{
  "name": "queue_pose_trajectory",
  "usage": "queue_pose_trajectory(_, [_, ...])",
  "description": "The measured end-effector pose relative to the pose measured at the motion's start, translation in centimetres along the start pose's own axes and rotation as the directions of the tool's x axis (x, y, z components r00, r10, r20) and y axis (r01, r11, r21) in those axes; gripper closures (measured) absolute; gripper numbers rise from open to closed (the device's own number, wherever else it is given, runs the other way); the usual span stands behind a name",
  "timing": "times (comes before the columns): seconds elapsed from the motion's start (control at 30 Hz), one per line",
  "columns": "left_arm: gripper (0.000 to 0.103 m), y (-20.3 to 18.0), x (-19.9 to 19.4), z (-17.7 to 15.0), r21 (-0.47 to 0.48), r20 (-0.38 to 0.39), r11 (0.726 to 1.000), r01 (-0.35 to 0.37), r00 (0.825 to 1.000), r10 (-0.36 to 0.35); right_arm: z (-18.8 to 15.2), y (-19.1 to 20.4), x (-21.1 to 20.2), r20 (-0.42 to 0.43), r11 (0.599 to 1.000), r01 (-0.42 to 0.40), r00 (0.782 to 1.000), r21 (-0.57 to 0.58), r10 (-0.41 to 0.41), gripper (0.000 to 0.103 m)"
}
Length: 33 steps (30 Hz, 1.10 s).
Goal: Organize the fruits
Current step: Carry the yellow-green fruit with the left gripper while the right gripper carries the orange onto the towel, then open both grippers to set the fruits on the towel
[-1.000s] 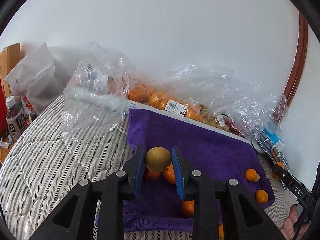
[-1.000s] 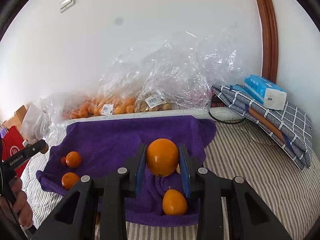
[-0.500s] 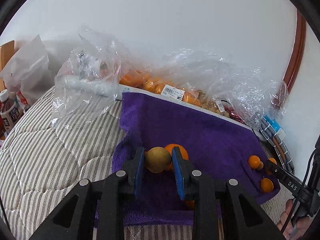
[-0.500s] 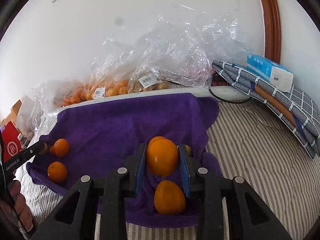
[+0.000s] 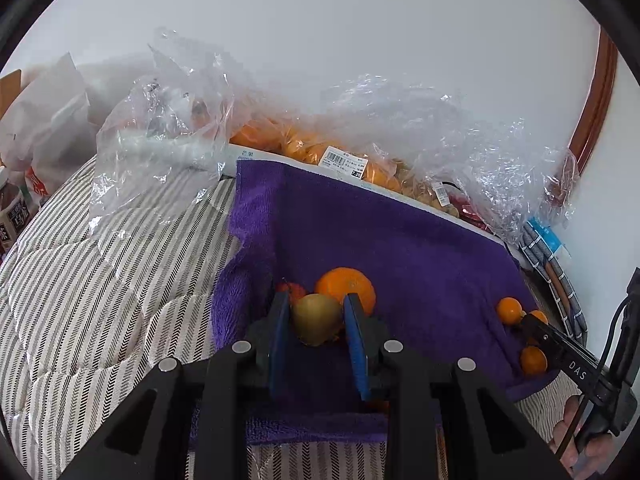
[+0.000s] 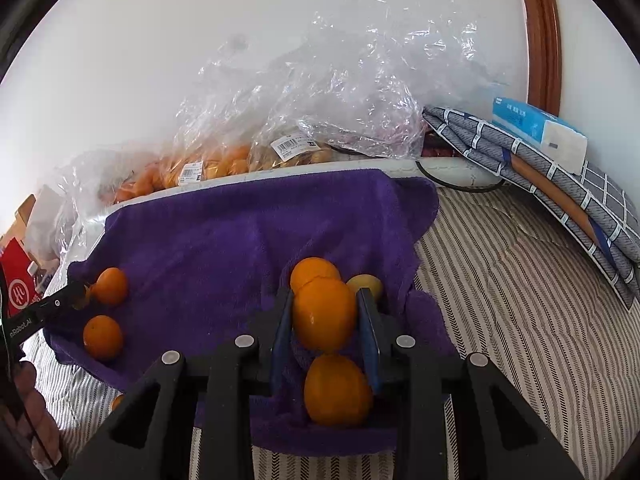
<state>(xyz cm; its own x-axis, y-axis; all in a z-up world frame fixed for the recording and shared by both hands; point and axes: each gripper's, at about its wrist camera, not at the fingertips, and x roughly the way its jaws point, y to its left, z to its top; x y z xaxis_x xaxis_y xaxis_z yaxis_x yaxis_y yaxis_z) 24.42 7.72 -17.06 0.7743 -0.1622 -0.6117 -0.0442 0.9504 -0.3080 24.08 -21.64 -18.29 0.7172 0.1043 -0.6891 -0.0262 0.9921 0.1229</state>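
Observation:
My left gripper point(image 5: 316, 316) is shut on a brownish-yellow round fruit point(image 5: 316, 322), held low over the purple towel point(image 5: 400, 248). An orange point(image 5: 346, 286) and a small red fruit point(image 5: 294, 290) lie just beyond it. Small oranges point(image 5: 509, 310) lie at the towel's right end. My right gripper point(image 6: 325, 316) is shut on an orange point(image 6: 324, 314), low over the purple towel point(image 6: 224, 240). Another orange point(image 6: 338, 390) lies under it, one more point(image 6: 314, 270) and a yellow fruit point(image 6: 366, 282) lie beyond. Two oranges point(image 6: 110, 286) lie at the towel's left.
Clear plastic bags of fruit point(image 5: 320, 148) line the wall behind the towel. A striped bed cover point(image 5: 100, 280) surrounds it. A folded checked cloth point(image 6: 560, 200) with a blue tissue pack point(image 6: 536, 128) lies at the right. Bottles point(image 5: 12, 216) stand at the far left.
Both grippers have moved forward and down toward the towel, each still holding its fruit. The fruit lying on the towel now sit closer to the fingertips.

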Motion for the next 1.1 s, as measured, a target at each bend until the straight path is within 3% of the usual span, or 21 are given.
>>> queue_pose_trajectory(0.27, [0.077, -0.1, 0.1, -0.1, 0.007, -0.002, 1.000, -0.005, 1.000, 0.005, 0.0, 0.1, -0.4, 0.016, 1.000, 0.009, 1.000, -0.008, -0.008, 0.070])
queue_pose_trajectory(0.33, [0.077, -0.2, 0.0, -0.1, 0.011, -0.004, 1.000, -0.006, 1.000, 0.006, 0.0, 0.0, -0.7, 0.029, 1.000, 0.006, 1.000, -0.004, -0.006, 0.061])
queue_pose_trajectory(0.5, [0.076, -0.2, 0.1, 0.0, 0.016, -0.006, 1.000, -0.003, 1.000, 0.003, 0.0, 0.1, -1.8, 0.080, 1.000, 0.011, 0.997, -0.007, -0.010, 0.051])
queue_pose_trajectory(0.7, [0.058, -0.4, -0.3, 0.0, 0.028, 0.016, 1.000, -0.003, 1.000, 0.003, -0.3, 0.9, -3.3, 0.119, 0.998, 0.049, 0.992, -0.042, -0.044, 0.049])
queue_pose_trajectory(0.87, [0.053, -0.2, -0.8, 0.1, 0.020, 0.028, 1.000, 0.000, 1.000, -0.001, -1.4, 2.2, -5.0, 0.065, 0.996, 0.067, 0.996, -0.063, -0.063, 0.049])
queue_pose_trajectory(1.1, [0.051, 0.2, -1.9, -0.5, 0.013, 0.043, 1.000, 0.006, 0.999, -0.006, -3.9, 4.1, -7.7, -0.003, 1.000, -0.008, 1.000, -0.031, 0.008, 0.049])
